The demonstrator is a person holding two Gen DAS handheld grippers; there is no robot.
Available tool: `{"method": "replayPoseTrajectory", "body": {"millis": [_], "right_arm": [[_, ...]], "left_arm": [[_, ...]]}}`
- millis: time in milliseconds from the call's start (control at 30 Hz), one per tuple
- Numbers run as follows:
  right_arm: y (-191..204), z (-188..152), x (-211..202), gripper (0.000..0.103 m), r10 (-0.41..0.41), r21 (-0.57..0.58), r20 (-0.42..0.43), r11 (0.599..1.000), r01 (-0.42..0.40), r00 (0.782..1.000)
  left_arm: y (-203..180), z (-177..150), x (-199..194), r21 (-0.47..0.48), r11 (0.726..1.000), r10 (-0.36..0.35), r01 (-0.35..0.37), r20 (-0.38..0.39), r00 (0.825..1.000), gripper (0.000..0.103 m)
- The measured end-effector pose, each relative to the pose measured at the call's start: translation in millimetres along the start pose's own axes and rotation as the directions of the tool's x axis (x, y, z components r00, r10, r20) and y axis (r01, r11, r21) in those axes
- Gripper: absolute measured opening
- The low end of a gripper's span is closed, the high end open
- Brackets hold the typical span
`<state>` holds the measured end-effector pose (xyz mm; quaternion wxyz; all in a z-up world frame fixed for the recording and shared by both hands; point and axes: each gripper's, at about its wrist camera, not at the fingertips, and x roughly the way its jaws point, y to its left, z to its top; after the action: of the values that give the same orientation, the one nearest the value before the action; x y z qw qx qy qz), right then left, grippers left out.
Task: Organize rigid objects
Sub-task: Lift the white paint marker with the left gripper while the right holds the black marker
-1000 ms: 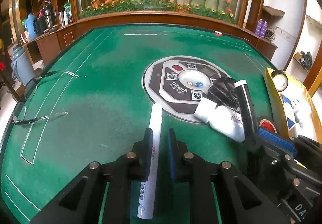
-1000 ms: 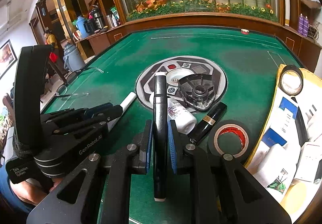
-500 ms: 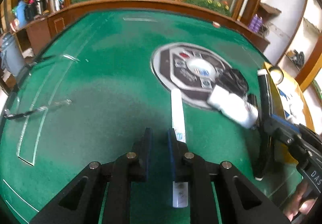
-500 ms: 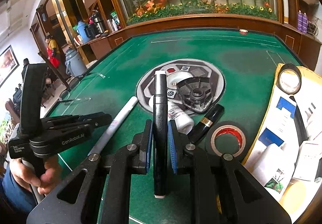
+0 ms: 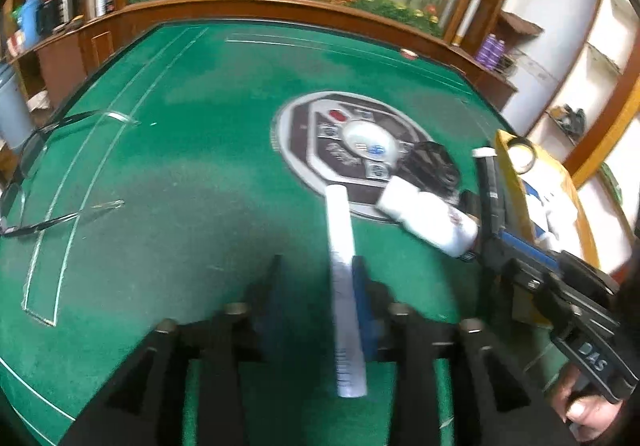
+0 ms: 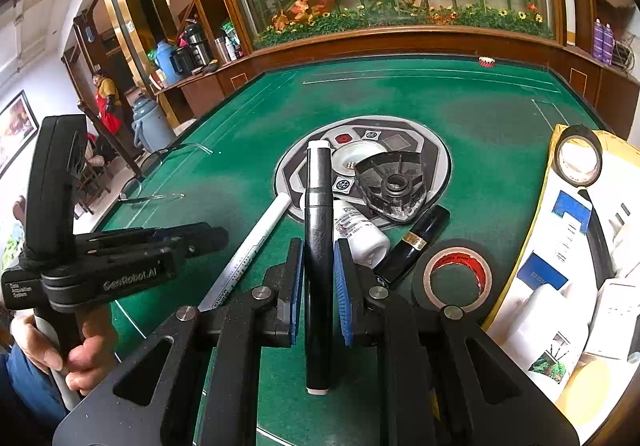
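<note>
The white marker (image 5: 345, 286) lies on the green felt table (image 5: 168, 181), its far end toward the round centre panel (image 5: 316, 149), and it sits between the fingers of my left gripper (image 5: 318, 286), close against the right-hand pad. My jaws there are opening, so nothing pinches it now; I judge this the release, and doing it well means letting the fingers spread fully and then lifting straight back along the barrel, so the near pad does not drag or roll it. In my right gripper (image 6: 318, 278) the black marker (image 6: 318, 230) is pinched firmly between the blue pads, held above the felt. It could go down parallel to the white one, just beside it. Beyond lie the white bottle (image 6: 360, 234), a black tube with a gold band (image 6: 416, 242), the black tape roll (image 6: 456, 274) and a black plastic reel (image 6: 394, 185), with the yellow tray (image 6: 544, 205) at the right edge.
</note>
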<state>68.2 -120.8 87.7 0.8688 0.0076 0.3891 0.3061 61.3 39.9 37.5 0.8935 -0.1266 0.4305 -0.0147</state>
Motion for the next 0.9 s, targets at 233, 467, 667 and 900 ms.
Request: {"method": "replayPoseTrajectory", "body": {"millis": [233,467,667,900], "right_arm": [[0,0,0,0.015,0.000,0.002,0.000,1.000,0.000,1.000],[-1,0,-1,0.015,0.001,0.012,0.002,1.000,-0.001,1.000],[-2,-1,-1,0.015,0.004,0.010,0.000,1.000,-0.004,1.000],[-3,-2,-2,0.015,0.010,0.018,0.009,1.000,-0.010,1.000]], "left_arm": [[-16,-2,-1,0.088,0.995,0.045,-0.048,0.040,0.998,0.074],[-28,-5,31,0.164,0.980,0.125,-0.111,-0.074,0.989,0.031],[-30,-3,33,0.165,0.976,0.150,-0.139,-0.057,0.987,0.013],[-21,-3,22,0.115,0.985,0.129,-0.127,-0.014,0.992,0.013]]}}
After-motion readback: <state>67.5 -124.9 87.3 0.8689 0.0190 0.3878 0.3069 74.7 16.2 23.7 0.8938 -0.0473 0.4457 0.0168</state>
